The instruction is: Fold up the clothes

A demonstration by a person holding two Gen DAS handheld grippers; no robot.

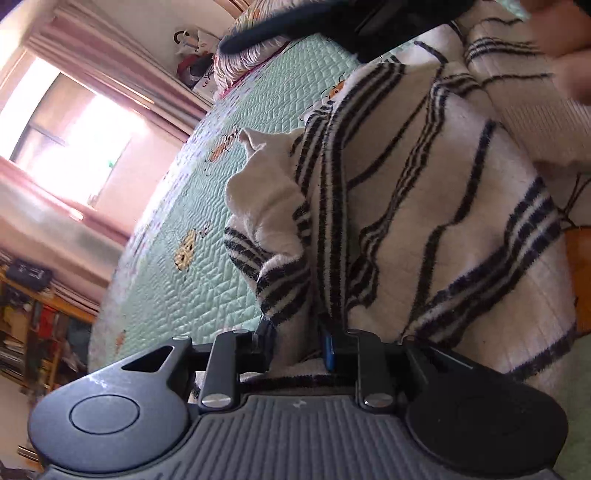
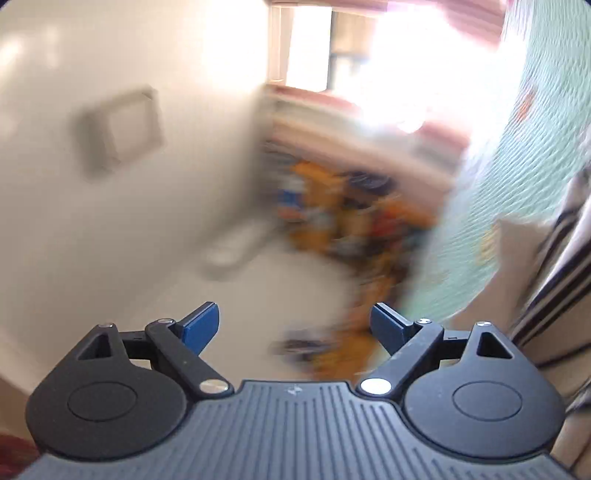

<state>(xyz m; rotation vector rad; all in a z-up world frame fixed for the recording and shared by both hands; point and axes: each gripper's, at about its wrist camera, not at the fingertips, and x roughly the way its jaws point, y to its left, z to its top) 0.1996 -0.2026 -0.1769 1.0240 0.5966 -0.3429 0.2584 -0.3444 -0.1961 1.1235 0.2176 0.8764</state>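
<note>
A cream knit sweater (image 1: 424, 192) with dark stripes lies bunched on the green quilted bedspread (image 1: 207, 288). One striped cuff (image 1: 273, 284) hangs close in front of the camera. My left gripper (image 1: 297, 345) points down at the sweater's near edge. Its jaws stand narrow, with sweater fabric filling the gap between the blue pads (image 1: 330, 350). In the blurred right wrist view my right gripper (image 2: 295, 328) is open and holds nothing, aimed out at the room. There the sweater (image 2: 561, 240) shows only as a strip at the right edge.
A dark gripper body (image 1: 332, 22) and a hand (image 1: 565, 55) hang over the sweater's far side. A patterned pillow (image 1: 251, 51) lies at the bed's far end. A bright window (image 1: 74, 122) and cluttered wooden shelves (image 1: 37, 325) stand beyond the bed edge.
</note>
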